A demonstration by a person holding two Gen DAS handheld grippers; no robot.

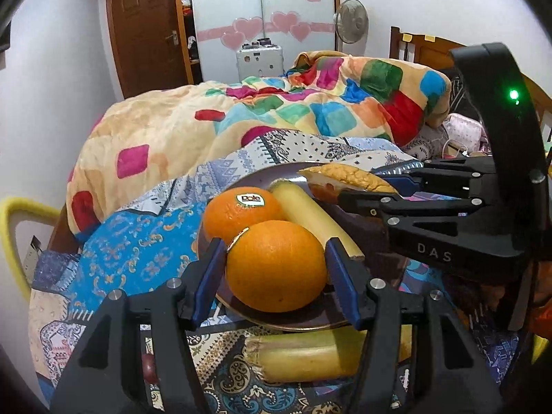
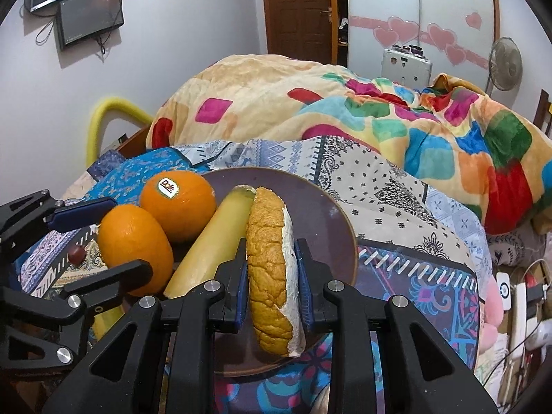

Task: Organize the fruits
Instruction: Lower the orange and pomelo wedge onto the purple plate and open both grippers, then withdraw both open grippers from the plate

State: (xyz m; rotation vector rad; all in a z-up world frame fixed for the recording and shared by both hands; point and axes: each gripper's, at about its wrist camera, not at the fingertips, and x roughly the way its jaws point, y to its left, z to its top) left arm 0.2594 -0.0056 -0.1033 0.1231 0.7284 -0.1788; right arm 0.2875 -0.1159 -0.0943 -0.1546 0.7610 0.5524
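Observation:
A dark round plate (image 1: 303, 322) (image 2: 310, 214) lies on a patterned cloth. On it are an orange with a Dole sticker (image 1: 238, 214) (image 2: 179, 207) and a pale yellow banana piece (image 1: 310, 217) (image 2: 214, 238). A second orange (image 1: 276, 265) (image 2: 134, 241) rests on the plate's near edge, and my left gripper (image 1: 276, 258) (image 2: 127, 238) is shut on it, blue pads against both sides. My right gripper (image 2: 272, 269) (image 1: 365, 186) is shut on a rough-skinned melon slice (image 2: 272, 269) (image 1: 348, 176), held on edge over the plate beside the banana piece.
Another banana piece (image 1: 310, 355) lies on the cloth just in front of the plate, and a small dark red fruit (image 1: 149, 367) (image 2: 76, 253) sits to its left. A bunched colourful quilt (image 1: 241, 114) rises behind. A yellow padded rail (image 1: 13, 214) stands at left.

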